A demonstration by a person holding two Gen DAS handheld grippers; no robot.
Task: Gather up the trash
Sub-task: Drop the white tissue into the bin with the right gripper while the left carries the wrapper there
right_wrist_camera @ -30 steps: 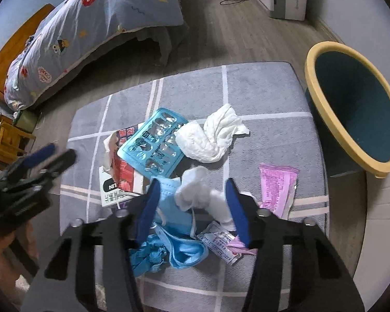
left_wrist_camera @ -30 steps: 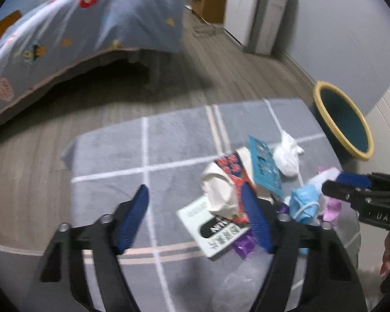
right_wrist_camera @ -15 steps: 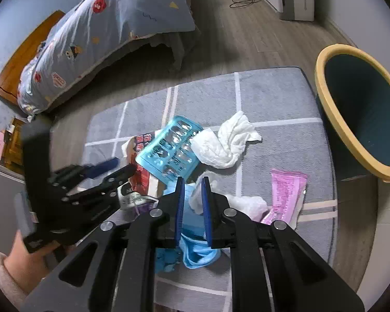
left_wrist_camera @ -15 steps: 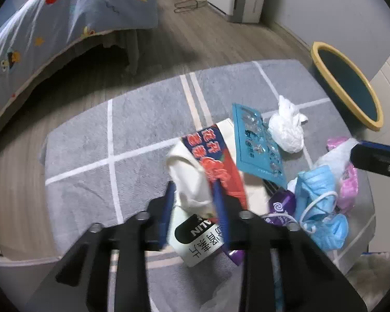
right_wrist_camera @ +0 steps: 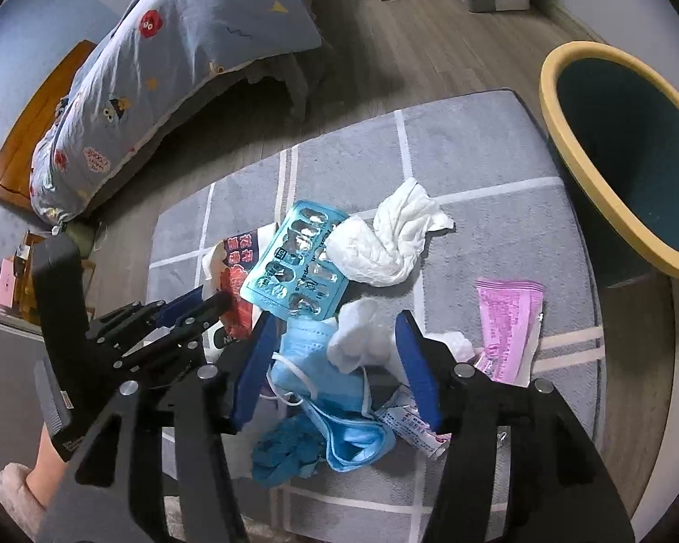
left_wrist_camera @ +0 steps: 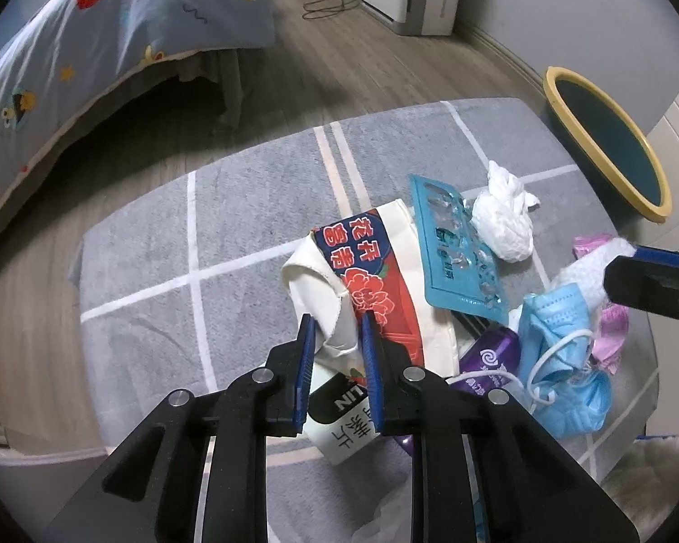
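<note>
Carton [left_wrist_camera: 375, 289] pinched in left hand-held gripper [left_wrist_camera: 337, 339]

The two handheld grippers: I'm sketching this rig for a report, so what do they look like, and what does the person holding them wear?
Both the left gripper and the right gripper are matte black, angular linkage frames with silver pivot bolts, each carrying two flat blue finger pads. No cables show. By the left gripper's handle, a fluffy pale pink sleeve cuff is visible.
</note>
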